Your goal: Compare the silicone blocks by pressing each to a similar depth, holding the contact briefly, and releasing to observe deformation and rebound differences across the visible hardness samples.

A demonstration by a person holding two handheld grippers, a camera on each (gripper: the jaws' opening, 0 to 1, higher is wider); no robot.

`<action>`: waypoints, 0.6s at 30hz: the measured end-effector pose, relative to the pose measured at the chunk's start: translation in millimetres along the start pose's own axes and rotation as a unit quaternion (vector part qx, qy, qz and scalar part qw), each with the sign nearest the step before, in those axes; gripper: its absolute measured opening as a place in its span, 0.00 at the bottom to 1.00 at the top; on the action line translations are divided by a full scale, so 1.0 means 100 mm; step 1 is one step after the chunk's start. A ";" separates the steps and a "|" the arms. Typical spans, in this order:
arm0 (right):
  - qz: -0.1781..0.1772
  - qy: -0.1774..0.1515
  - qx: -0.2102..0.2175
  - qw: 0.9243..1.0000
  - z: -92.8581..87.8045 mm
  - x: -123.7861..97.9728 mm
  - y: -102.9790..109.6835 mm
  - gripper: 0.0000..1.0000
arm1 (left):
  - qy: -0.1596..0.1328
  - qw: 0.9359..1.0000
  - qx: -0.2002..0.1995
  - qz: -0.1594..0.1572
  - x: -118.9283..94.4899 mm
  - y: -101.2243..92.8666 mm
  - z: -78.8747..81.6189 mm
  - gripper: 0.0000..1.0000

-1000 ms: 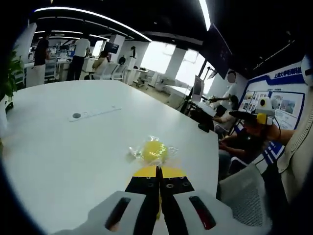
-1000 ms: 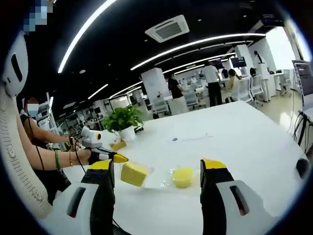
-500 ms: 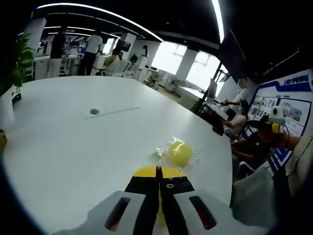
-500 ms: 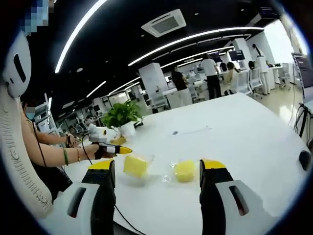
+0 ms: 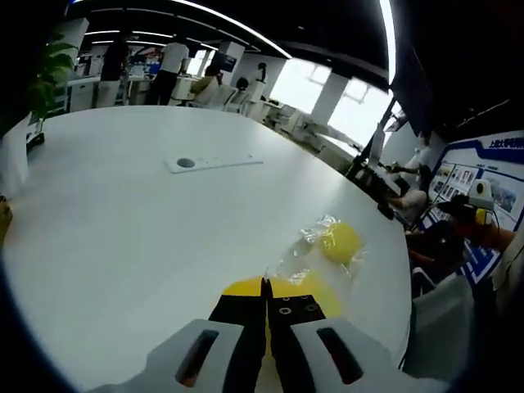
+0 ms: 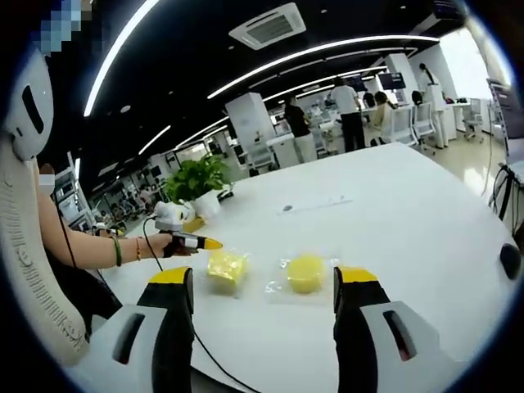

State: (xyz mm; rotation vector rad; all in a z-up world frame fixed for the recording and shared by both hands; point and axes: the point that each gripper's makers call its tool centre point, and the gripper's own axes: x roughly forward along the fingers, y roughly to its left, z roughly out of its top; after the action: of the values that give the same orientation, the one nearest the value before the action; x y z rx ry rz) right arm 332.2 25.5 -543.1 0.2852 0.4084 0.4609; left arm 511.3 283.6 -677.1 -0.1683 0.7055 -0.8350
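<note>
Two yellow silicone blocks in clear wrappers lie on the white table [image 6: 409, 213]: a square block [image 6: 225, 266] and a round block [image 6: 305, 272]. My right gripper [image 6: 264, 278] is open, jaws wide apart, short of both blocks. My left gripper [image 5: 264, 286] is shut, and its tip [image 6: 209, 243], held by a hand, hovers at the square block's left edge. In the left gripper view the square block [image 5: 323, 293] lies just right of the tips, partly hidden by them, and the round block [image 5: 337, 242] sits beyond it.
A thin strip with a round disc [image 5: 214, 163] lies mid-table. A potted plant [image 6: 196, 182] stands at the far left edge. A dark object [image 6: 509, 260] sits near the right table edge. People sit and stand around the room.
Both views shifted with the hands. In the left gripper view the round block slid rightward and the square block appeared by the tips. In the right gripper view both blocks now sit farther out.
</note>
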 end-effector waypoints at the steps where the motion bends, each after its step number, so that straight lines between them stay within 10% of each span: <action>1: -0.001 0.003 0.003 1.000 -0.02 0.01 -0.01 0.64 | 0.003 1.000 -0.001 0.006 0.02 0.05 -0.03 0.00; 18: 0.015 0.019 0.007 1.000 -0.09 0.13 0.04 0.60 | 0.020 0.999 -0.028 0.020 0.11 0.31 -0.28 0.00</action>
State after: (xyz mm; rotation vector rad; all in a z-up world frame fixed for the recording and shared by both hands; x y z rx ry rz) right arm 337.8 36.5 -553.7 0.2971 0.4445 0.4939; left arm 517.8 300.3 -716.9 -0.1878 0.7679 -0.7833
